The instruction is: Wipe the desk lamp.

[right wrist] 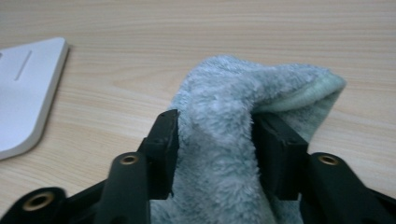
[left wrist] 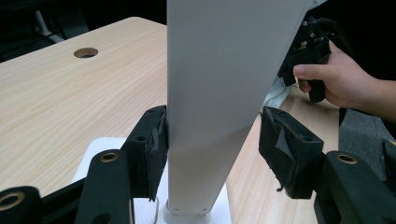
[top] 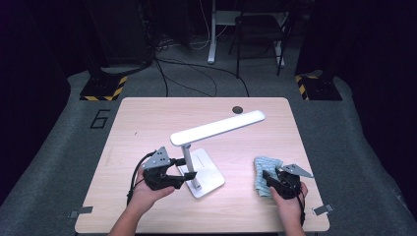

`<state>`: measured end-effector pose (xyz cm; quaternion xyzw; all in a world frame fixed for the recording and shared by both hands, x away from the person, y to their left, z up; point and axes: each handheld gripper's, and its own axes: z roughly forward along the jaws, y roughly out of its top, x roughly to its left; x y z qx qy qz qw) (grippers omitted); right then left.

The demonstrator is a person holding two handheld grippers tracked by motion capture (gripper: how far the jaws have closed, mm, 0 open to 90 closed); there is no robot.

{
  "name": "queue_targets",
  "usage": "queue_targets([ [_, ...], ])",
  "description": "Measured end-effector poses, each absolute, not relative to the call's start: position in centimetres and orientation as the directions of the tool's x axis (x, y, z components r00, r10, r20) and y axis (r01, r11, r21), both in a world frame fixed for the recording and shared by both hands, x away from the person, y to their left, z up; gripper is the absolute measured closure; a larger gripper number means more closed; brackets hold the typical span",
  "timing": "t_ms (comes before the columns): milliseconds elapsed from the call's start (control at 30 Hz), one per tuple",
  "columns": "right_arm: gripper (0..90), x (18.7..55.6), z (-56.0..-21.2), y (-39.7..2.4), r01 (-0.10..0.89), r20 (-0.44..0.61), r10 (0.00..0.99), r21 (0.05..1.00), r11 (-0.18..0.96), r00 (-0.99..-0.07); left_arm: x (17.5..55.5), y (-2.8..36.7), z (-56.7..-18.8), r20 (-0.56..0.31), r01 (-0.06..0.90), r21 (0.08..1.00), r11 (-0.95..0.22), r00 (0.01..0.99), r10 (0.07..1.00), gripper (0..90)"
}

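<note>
A white desk lamp (top: pixel 216 128) stands mid-table on a flat base (top: pixel 209 174), its long head angled up to the right. My left gripper (top: pixel 186 168) is open, with its jaws on either side of the lamp's post (left wrist: pixel 219 70). In the left gripper view (left wrist: pixel 212 140) one pad touches the post and the other stands a little apart from it. A light blue-green terry cloth (top: pixel 263 169) lies at the right. My right gripper (top: pixel 269 178) is shut on the cloth (right wrist: pixel 233 93), bunching it up between the jaws (right wrist: pixel 215 140).
The wooden table (top: pixel 147 123) has a round cable hole (top: pixel 238 109) near its far edge. The lamp base's corner (right wrist: pixel 23 88) lies left of the cloth. Cables, a chair and stands sit on the floor beyond the table.
</note>
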<state>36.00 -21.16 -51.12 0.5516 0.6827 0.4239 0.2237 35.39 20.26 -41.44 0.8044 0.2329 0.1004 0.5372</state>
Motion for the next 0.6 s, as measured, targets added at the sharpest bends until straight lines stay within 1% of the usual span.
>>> queue_targets([
  [67,46.1,35.98,-51.05,-21.11,0.56,0.179,0.936,0.828,0.023,-0.304,35.3,20.49,-41.45,-0.071,0.253,0.91,-0.328,0.876,0.478,43.9],
  [167,42.6,35.88,-50.91,-21.09,0.558,0.201,0.934,0.83,-0.003,-0.294,35.14,20.76,-41.47,-0.074,0.252,0.91,-0.328,0.879,0.47,47.9],
  [267,42.2,35.85,-50.85,-21.2,0.549,0.204,0.933,0.835,-0.009,-0.296,34.88,20.84,-41.46,-0.099,0.265,0.908,-0.323,0.887,0.451,50.9],
  [400,42.3,35.78,-50.76,-21.16,0.551,0.206,0.934,0.834,-0.011,-0.293,34.74,20.66,-41.46,-0.08,0.245,0.91,-0.334,0.895,0.438,51.0],
  [467,42.3,35.77,-50.75,-21.14,0.55,0.205,0.933,0.835,-0.01,-0.295,34.95,20.49,-41.53,-0.098,0.256,0.91,-0.325,0.897,0.432,50.5],
  [600,42.3,35.71,-50.76,-21.17,0.546,0.216,0.933,0.838,-0.026,-0.288,35.4,19.95,-41.61,-0.099,0.253,0.909,-0.332,0.904,0.416,50.1],
])
